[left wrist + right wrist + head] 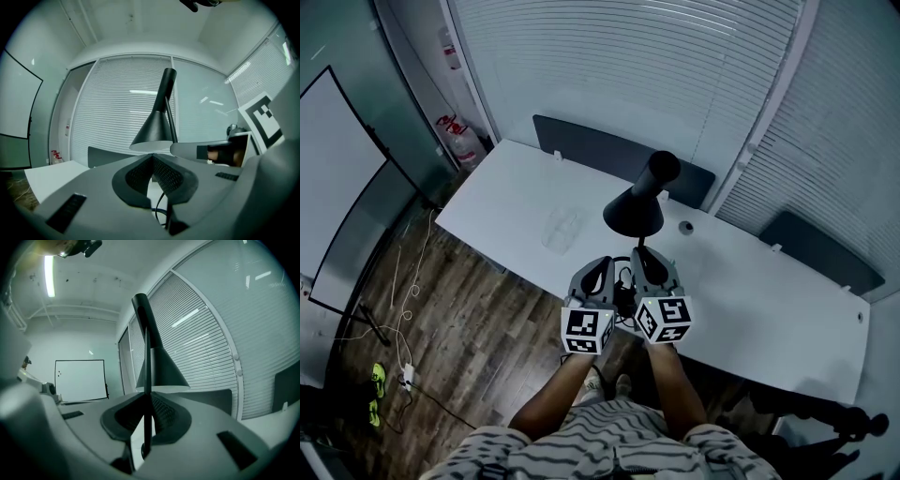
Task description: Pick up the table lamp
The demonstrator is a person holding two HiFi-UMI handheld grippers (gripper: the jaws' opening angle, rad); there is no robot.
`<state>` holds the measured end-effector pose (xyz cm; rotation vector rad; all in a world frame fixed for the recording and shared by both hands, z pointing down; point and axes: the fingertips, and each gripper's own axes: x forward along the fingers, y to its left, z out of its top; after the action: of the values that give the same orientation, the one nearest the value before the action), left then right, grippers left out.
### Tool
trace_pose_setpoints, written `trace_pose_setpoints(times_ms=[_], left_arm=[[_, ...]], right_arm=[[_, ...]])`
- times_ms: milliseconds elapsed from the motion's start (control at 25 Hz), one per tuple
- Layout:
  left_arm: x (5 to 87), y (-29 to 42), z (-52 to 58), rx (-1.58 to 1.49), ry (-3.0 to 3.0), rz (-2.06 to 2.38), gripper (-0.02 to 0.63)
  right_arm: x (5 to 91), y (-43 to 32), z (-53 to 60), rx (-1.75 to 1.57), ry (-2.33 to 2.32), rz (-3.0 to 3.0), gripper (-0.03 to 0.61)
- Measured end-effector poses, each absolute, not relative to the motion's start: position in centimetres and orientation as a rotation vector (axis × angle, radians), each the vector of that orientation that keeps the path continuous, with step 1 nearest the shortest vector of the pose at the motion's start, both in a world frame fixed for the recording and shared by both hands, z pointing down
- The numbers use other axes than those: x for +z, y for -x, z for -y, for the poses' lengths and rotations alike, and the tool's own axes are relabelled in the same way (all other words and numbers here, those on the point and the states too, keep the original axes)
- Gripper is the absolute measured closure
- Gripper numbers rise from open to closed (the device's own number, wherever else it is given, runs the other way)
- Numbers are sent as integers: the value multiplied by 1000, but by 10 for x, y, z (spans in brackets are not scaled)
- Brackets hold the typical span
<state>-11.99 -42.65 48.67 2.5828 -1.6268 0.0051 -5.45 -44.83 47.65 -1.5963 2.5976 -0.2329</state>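
Observation:
A black table lamp [635, 208] with a cone shade stands over the white table [506, 202], its thin stem running down between my two grippers. My right gripper [645, 255] is shut on that stem [147, 427], which passes upright between its pads; the shade [161, 371] rises just beyond. My left gripper [602, 265] is beside it at the left, its jaws [152, 157] shut tip to tip with nothing seen between them. The lamp's black cord [158, 206] shows below the left jaws. The shade [153, 132] sits just ahead. The lamp's foot is hidden.
A dark partition panel [591, 148] runs along the table's far edge, another [814, 249] at the right. A small round fitting [685, 227] and a faint clear object [562, 228] lie on the table. A whiteboard [337, 187] stands left; cables trail on the wooden floor [403, 281].

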Motion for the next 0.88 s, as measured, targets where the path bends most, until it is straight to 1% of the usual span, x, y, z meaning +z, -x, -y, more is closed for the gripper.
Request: trace_pose_setpoints(times_ms=[360, 880], left_arm=[[468, 119, 422, -35, -2600, 1641, 606], [461, 125, 410, -41, -2606, 1659, 607]], right_arm=[[457, 54, 438, -185, 1584, -2595, 535], [455, 60, 420, -181, 1558, -2608, 535]])
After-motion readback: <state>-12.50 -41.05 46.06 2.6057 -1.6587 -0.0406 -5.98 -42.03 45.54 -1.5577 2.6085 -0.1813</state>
